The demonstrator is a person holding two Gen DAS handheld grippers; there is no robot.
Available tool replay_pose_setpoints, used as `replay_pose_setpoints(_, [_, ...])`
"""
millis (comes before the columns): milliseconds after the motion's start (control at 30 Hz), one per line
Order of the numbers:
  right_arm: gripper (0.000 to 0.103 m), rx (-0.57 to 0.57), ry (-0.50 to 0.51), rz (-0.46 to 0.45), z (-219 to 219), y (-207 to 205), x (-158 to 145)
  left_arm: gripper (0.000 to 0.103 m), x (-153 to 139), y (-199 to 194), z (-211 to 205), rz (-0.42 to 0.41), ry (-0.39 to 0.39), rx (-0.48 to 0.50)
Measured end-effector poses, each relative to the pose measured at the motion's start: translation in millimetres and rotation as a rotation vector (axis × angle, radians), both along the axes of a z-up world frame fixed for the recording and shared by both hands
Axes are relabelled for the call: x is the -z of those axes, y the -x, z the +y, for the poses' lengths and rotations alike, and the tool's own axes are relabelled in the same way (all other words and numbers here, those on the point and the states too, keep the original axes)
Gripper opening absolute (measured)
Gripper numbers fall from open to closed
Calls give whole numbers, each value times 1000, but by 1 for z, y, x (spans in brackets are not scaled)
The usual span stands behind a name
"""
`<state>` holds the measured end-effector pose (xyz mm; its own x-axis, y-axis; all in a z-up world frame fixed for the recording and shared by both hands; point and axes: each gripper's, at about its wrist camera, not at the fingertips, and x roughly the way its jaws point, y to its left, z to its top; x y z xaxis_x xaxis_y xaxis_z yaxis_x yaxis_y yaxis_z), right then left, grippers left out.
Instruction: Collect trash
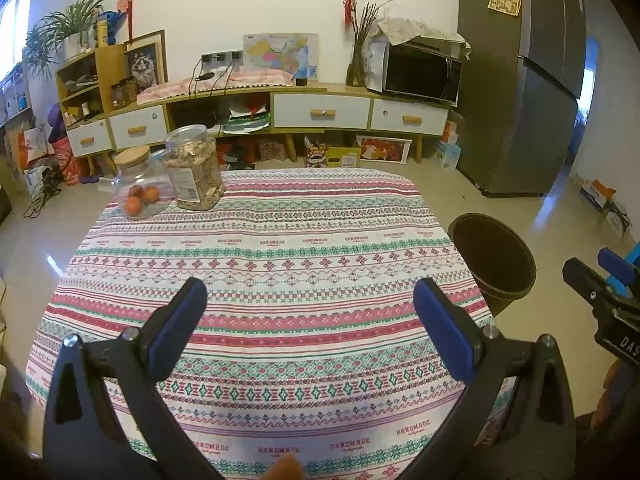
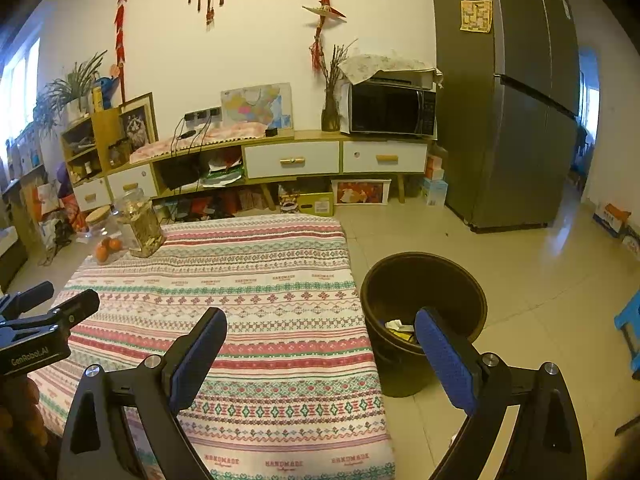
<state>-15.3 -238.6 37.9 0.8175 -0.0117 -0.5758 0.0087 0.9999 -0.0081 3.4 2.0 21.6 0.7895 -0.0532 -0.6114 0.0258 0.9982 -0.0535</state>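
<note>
A dark round trash bin (image 2: 424, 300) stands on the floor at the table's right side; it also shows in the left wrist view (image 1: 494, 256). Pieces of white and yellow trash (image 2: 398, 328) lie inside it. My left gripper (image 1: 310, 296) is open and empty above the near part of the patterned tablecloth (image 1: 280, 248). My right gripper (image 2: 320, 324) is open and empty, over the table's right edge with its right finger in front of the bin. No trash shows on the tablecloth (image 2: 260, 280).
A tall jar of dried food (image 1: 194, 168) and a cork-lidded jar with orange fruit (image 1: 140, 188) stand at the table's far left corner. A low sideboard (image 1: 320, 112), a microwave (image 1: 420, 72) and a fridge (image 1: 516, 80) line the back. A blue stool (image 2: 630, 320) stands right.
</note>
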Motion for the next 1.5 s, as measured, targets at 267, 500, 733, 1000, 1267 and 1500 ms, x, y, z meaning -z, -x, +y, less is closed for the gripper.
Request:
replay_pose_setpoints(267, [97, -4, 3, -17, 2, 1, -2, 102, 0, 1, 1, 0, 7, -1])
replay_pose_setpoints(500, [97, -8, 11, -18, 3, 3, -4, 102, 0, 1, 0, 0, 5, -2])
replay_pose_setpoints(733, [97, -9, 10, -19, 2, 3, -5, 102, -1, 2, -1, 0, 4, -1])
replay_pose_setpoints(1000, [97, -6, 6, -30, 3, 4, -6, 102, -2, 2, -3, 5, 5, 4])
replay_pose_setpoints(1267, [97, -6, 7, -29, 3, 4, -7, 102, -2, 2, -5, 5, 3, 4])
replay_pose_setpoints(1500, [97, -5, 6, -28, 3, 4, -6, 102, -3, 3, -7, 6, 0, 6])
